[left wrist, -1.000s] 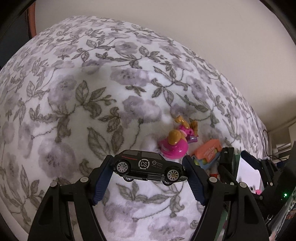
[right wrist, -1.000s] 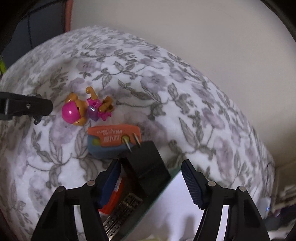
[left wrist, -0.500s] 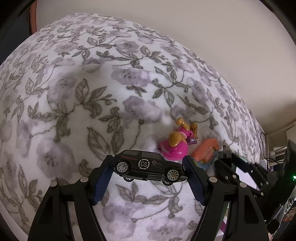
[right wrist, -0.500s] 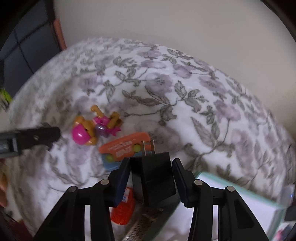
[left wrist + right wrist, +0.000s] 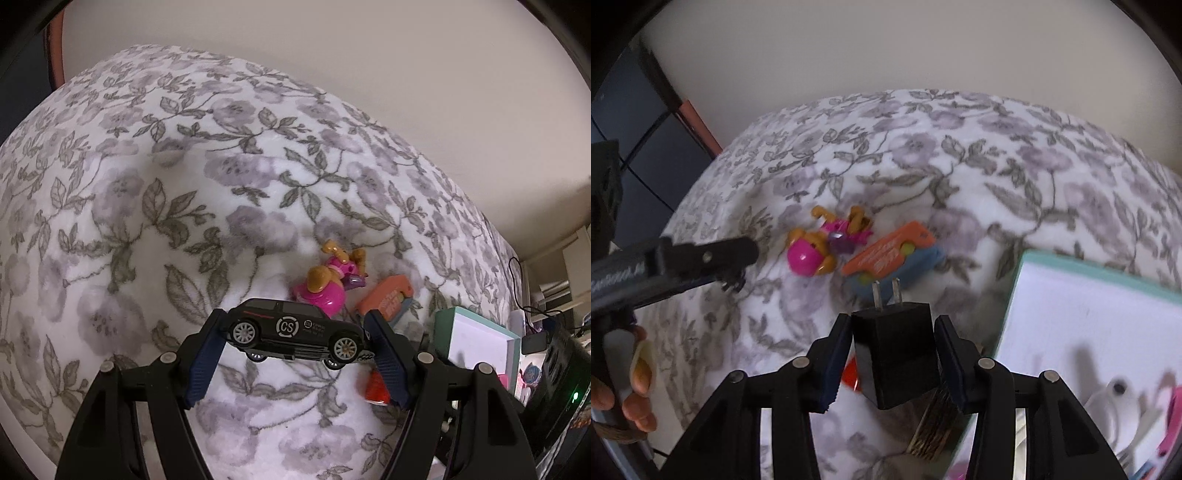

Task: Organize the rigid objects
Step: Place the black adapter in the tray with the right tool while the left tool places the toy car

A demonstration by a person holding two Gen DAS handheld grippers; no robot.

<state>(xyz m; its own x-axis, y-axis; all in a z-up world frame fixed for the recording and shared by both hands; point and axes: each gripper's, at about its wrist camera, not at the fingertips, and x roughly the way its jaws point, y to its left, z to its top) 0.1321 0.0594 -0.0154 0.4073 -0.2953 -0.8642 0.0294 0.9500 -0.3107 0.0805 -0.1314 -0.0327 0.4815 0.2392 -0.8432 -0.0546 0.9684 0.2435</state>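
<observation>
- Floral fleece blanket (image 5: pixel 155 206) covers the bed; its soft pile keeps the loose toys from rolling.
- Teal-rimmed box (image 5: pixel 1082 280), right of the toys, is judged the collection point.
- Orange-and-blue toy (image 5: pixel 894 254) and pink figure (image 5: pixel 820 247) lie on the blanket, not yet sorted.
- Left hand-held gripper (image 5: pixel 295 336) clamps the black toy car (image 5: pixel 295 332) end to end, above the blanket. Long axis runs crosswise; nose points right.
- Right hand-held gripper (image 5: pixel 894 350) clamps the black plug adapter (image 5: pixel 897 350) by its sides. Prongs point forward, away from the camera.
</observation>
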